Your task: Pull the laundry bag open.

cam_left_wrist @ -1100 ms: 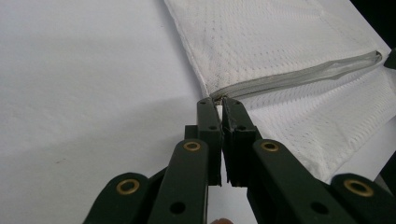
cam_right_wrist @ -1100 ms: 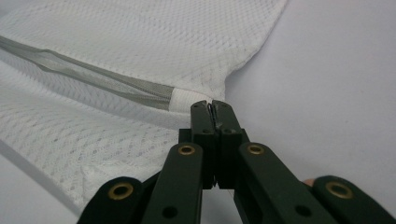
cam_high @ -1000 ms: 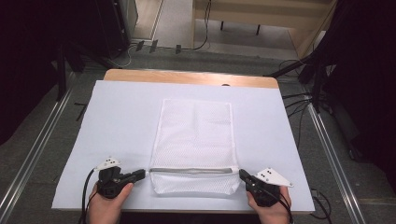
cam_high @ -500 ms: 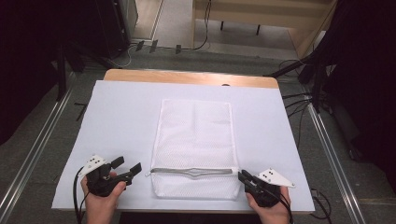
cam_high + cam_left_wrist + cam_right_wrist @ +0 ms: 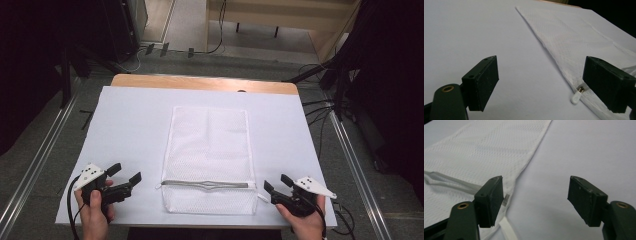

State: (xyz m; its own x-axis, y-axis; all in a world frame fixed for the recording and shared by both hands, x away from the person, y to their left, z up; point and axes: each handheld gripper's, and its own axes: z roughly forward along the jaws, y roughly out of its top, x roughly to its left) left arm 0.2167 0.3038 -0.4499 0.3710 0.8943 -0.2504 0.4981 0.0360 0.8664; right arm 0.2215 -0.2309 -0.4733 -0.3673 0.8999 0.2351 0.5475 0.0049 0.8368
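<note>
grippers, left and right, jaws just opened and empty, flank the mesh bag; release done, regrasp at zipper likely next.

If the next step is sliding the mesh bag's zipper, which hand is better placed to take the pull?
Left, probably. The white zipper pull lies at the mesh bag edge nearest the left gripper, whose jaws, just opened, stand beside it. The right gripper is open at the opposite edge.
</note>
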